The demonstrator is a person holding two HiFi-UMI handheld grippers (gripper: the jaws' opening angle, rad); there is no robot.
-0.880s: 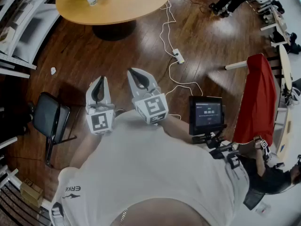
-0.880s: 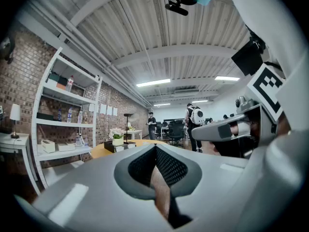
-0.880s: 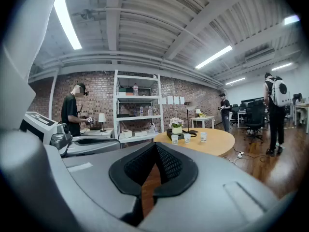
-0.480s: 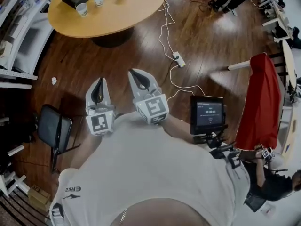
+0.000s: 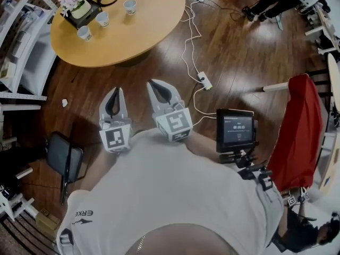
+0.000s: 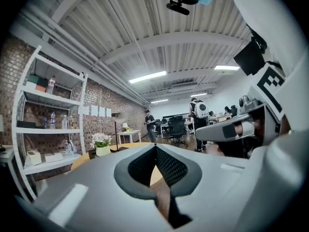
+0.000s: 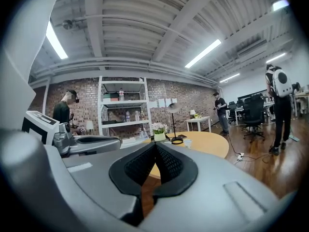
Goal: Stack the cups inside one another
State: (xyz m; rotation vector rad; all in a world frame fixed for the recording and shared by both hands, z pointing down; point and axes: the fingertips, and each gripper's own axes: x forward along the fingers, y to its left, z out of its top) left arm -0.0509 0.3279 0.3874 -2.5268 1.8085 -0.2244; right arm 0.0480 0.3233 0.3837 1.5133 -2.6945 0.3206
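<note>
Closest to me is my white shirt (image 5: pixel 175 195). Just past it I hold the left tongs (image 5: pixel 115 91) and the right tongs (image 5: pixel 153 84) side by side over the wood floor (image 5: pixel 239 52). Both point toward 12 o'clock. The left tongs are squeezed all the way closed, with nothing in them. The right tongs are closed tight too, and they hold nothing.

A black chair (image 5: pixel 64 155) stands at 8 o'clock from the left tongs. A small screen (image 5: pixel 235 129) stands at 3 o'clock from the right tongs, and a red cloth (image 5: pixel 295 126) hangs past it, also at 3 o'clock.

A white power strip (image 5: pixel 204 80) lies on the floor at 2 o'clock from the right tongs.

Farther off, at 11 o'clock, is the round wooden bench (image 5: pixel 133 36). The tongs are well apart from it. Three little cups stand on its far side in a slanted row: the first cup (image 5: pixel 84 33), the second cup (image 5: pixel 102 18) and the third cup (image 5: pixel 129 6). Each one stands alone, apart from the others. A pot of flowers (image 5: pixel 74 3) sits just beside the first two cups, at 11 o'clock from them.
</note>
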